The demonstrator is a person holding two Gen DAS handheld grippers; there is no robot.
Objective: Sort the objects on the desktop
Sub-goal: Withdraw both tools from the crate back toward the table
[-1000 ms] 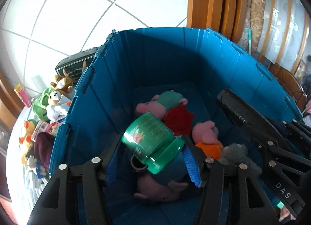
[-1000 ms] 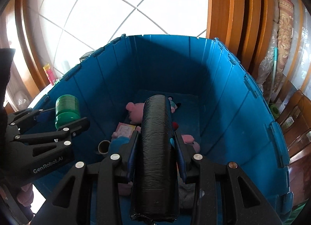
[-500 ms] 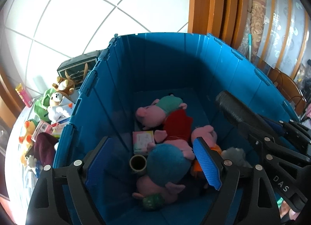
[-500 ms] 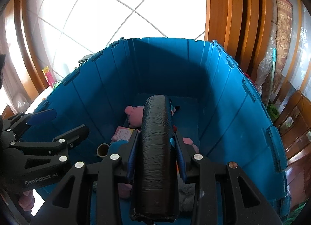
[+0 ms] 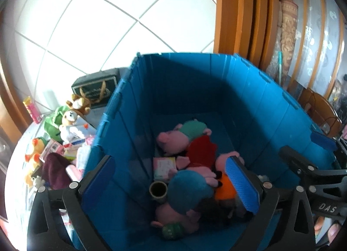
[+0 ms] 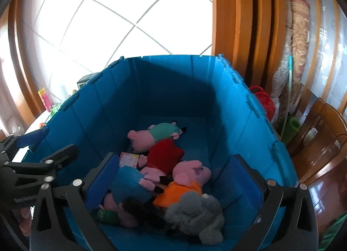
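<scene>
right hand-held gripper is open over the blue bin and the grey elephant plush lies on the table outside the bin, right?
Not quite. The right hand-held gripper is open over the blue bin, but the grey elephant plush lies inside the bin, at its near end against the pig plush in orange. The right wrist view shows this.

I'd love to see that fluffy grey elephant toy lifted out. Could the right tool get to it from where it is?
Probably yes. The right tool is open above the blue plastic crate, and the grey plush elephant lies on top of the pile just below it, with nothing covering it.
</scene>
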